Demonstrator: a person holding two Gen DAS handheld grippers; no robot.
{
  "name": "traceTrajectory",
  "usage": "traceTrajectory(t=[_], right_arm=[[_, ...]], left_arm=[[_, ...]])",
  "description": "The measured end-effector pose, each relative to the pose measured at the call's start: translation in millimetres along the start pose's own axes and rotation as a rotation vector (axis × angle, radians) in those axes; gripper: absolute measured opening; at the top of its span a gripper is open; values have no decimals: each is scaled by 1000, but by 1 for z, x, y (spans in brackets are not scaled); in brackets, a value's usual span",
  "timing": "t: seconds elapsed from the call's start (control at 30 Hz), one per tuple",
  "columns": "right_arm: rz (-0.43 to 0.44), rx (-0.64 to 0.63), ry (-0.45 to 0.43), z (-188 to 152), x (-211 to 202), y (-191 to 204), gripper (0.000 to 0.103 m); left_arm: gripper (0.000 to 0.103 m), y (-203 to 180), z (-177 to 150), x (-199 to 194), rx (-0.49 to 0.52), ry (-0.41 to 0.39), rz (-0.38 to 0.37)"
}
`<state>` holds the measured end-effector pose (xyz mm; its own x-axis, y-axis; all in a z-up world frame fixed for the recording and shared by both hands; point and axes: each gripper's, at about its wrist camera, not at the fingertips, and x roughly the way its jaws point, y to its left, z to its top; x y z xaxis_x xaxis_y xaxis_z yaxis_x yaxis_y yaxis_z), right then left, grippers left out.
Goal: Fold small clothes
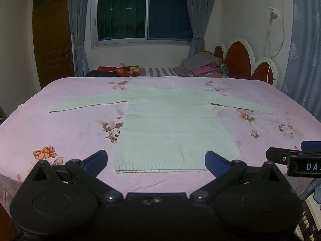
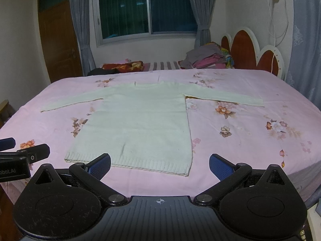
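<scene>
Here the sweater (image 2: 138, 118) lies flat; left gripper (image 1: 156, 163) and right gripper (image 2: 159, 166) both spread.

Dark window (image 1: 140, 14) between grey curtains (image 1: 77, 30); brown door (image 1: 53, 40) left; red-white headboard (image 1: 240, 58) right; pink floral bedsheet (image 1: 60, 124).

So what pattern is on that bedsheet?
Pink bedsheet with scattered flower prints, clearest in the right wrist view.

A white sweater (image 1: 170, 124) lies flat on the pink bed (image 1: 60, 128), sleeves spread. The left gripper (image 1: 156, 161) hovers at its hem, jaws wide apart. The right gripper (image 1: 297, 156) shows at the right edge.
</scene>
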<state>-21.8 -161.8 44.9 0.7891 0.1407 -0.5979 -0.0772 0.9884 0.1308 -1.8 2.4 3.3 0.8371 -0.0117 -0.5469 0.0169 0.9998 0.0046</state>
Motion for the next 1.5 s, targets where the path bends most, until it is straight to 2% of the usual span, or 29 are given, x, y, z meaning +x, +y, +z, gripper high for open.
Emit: traceTrajectory(t=[0.3,0.5,0.67,0.77,1.0,1.23,1.4,1.5], right_arm=[[-2,7,10,2,9,-5,103],[-30,21,1,15,29,-15,103],[-73,49,-8,38,57,-27,103],[-106,50,-14,54,76,-32,103],[-186,99,-36,95,118,-42,103],[-236,115,-50,126,149,-50,103],[-268,120,-43,140,170,-77,103],[-265,160,-34,149,192,-111,103]], left_arm=[[103,4,0,11,0,5,-3],[103,15,18,33,11,-30,2],[103,19,41,71,4,-37,-19],[103,20,59,100,-8,-37,-62],[103,13,96,147,62,-40,-156],[103,13,119,187,65,-17,-194],[103,-1,129,221,58,8,-203],[103,-10,136,242,45,21,-190]])
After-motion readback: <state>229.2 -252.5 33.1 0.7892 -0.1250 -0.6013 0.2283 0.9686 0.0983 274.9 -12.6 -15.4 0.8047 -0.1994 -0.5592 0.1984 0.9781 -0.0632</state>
